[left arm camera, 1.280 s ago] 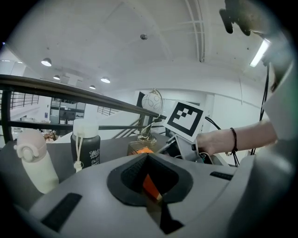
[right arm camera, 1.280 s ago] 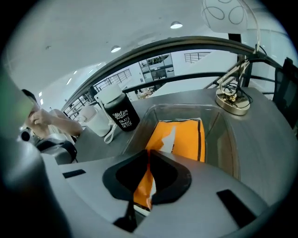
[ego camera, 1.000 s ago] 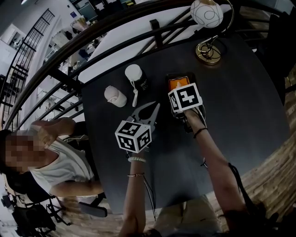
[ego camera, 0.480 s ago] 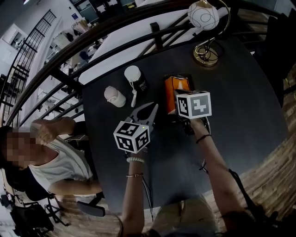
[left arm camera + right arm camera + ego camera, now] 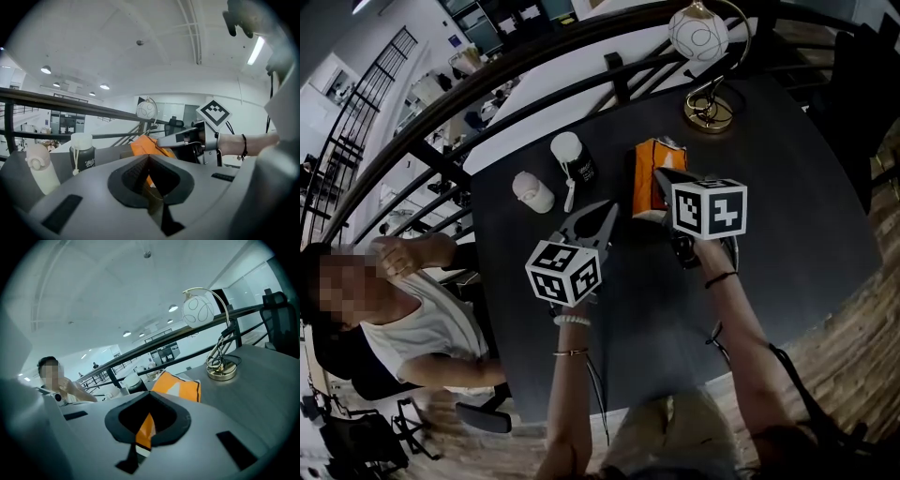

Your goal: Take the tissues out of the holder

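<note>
Orange tissue pack point(image 5: 647, 187): pinched at one edge in the closed right gripper point(image 5: 666, 180) and held tilted over the dark tabletop point(image 5: 797, 197). Left gripper point(image 5: 602, 214): jaws together, nothing between them, near the pack's left side. Black bottle point(image 5: 577, 161) and white bottle point(image 5: 532, 191) stand farther left.

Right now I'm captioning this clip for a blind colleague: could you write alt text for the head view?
The right tool grips an orange tissue pack, tilted up over a dark table; the left tool is shut and empty beside it. Behind them stand a dark bottle with a white cap, a white bottle and a globe lamp.
</note>
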{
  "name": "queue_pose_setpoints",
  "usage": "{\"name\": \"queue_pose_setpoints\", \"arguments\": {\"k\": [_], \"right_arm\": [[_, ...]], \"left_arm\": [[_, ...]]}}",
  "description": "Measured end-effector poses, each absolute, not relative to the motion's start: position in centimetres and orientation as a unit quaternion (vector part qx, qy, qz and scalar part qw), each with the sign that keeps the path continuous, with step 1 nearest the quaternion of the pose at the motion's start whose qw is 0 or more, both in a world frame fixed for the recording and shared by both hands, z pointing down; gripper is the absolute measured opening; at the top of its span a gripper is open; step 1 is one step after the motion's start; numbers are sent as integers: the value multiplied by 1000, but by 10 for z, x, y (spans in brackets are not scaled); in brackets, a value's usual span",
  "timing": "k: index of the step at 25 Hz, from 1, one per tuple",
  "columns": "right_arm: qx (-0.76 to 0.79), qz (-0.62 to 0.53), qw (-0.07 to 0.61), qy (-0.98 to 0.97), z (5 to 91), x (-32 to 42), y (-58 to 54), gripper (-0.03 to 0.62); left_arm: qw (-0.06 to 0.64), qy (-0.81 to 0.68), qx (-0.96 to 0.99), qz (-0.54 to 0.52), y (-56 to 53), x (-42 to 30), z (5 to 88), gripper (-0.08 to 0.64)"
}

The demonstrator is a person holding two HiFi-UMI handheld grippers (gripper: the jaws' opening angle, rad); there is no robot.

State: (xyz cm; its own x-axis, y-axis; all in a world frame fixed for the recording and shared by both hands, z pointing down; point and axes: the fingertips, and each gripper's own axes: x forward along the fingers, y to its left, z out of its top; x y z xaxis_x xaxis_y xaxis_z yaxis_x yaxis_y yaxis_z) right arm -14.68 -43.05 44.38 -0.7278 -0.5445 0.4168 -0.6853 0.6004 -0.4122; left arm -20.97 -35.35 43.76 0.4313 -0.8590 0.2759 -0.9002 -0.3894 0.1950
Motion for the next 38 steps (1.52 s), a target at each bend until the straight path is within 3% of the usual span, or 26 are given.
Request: {"name": "queue_pose_setpoints", "arguments": {"k": [26, 38], "right_arm": [[318, 263, 23, -910, 352, -83, -305, 12], [277, 260, 50, -924, 362, -63, -252, 12]], "left_arm": [[108, -526, 843, 32, -260, -162, 376, 8], [123, -558, 820, 18, -210, -139, 383, 8]]}}
